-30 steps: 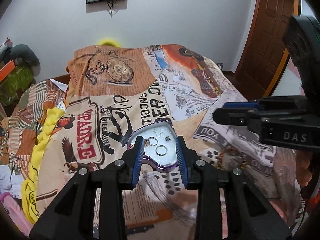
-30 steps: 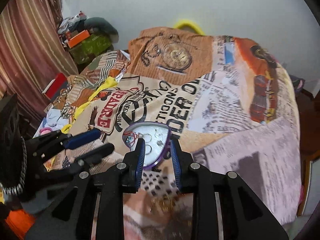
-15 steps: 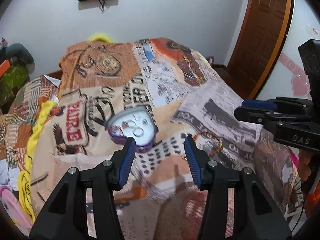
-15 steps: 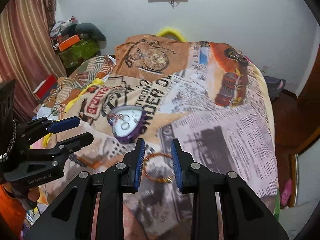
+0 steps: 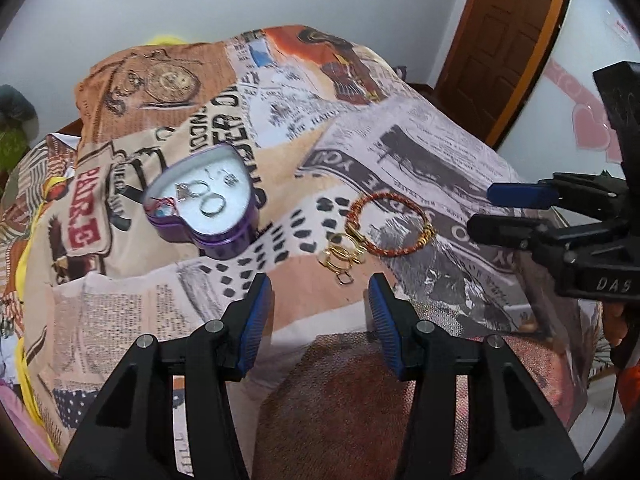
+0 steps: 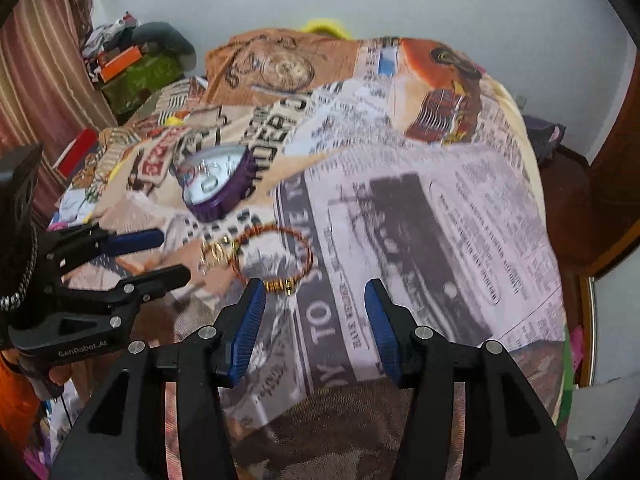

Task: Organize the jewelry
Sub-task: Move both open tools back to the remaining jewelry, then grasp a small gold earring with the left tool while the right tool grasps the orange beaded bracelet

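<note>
A purple heart-shaped tin stands open on the bed with silver rings and small pieces inside; it also shows in the right wrist view. A red-orange woven bracelet with gold links lies right of the tin and shows in the right wrist view too. My left gripper is open and empty, just short of the gold links. My right gripper is open and empty, its left finger by the bracelet's clasp.
The bed is covered by a newspaper-print spread. A wooden door stands at the right. Clutter and a striped curtain are on the left. The bed's edge drops off at the right.
Both grippers pulled back from the tin and shifted right toward the bracelet. Both opened wider. The bracelet and gold links have come into view.
</note>
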Motion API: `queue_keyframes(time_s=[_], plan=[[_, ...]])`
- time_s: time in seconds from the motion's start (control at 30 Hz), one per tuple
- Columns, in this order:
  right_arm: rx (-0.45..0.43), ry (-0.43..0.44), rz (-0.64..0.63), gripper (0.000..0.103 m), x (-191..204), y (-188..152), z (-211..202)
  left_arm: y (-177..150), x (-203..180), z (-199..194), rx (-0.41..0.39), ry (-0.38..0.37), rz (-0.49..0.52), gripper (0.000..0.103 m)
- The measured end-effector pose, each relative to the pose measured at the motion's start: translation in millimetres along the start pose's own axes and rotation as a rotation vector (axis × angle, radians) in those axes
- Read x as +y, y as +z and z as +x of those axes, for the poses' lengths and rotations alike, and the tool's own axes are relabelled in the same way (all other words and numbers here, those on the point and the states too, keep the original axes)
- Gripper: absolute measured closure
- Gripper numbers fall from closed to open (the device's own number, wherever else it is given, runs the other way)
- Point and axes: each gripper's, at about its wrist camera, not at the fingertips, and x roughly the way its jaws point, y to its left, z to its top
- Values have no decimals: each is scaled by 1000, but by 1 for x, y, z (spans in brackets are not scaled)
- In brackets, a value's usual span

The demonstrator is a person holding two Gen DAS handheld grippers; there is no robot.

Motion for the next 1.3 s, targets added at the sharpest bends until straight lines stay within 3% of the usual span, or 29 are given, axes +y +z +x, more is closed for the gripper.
queue_keyframes(time_s=[0.17,0.23,0.3,0.4,0.77,0.97,1.1,1.17,1.3], plan=[[24,21,-16,55,2,-7,9,-6,-9,8,5,-18,64,59],[25,23,-25,55,5,-8,11,-5,-8,10,1,-27,66,65],[25,19,-36,55,6,-7,14,-4,-4,13,6,-36,48,77],[29,26,-46,55,8,-6,17,-3,2,15,7,-68,30,84],[52,27,-136,54,17,-2,33,-4,-10,21,-10,-52,111,89],[60,72,-182,38,22,5,43,-5,-12,21,-25,-40,118,94],[41,77,-201,37,24,2,50,-6,-11,22,-29,-41,128,94],[36,84,-195,38,23,2,50,-6,-11,22,-29,-43,124,94],[22,70,-197,57,21,1,48,-7,-13,20,-33,-26,123,95]])
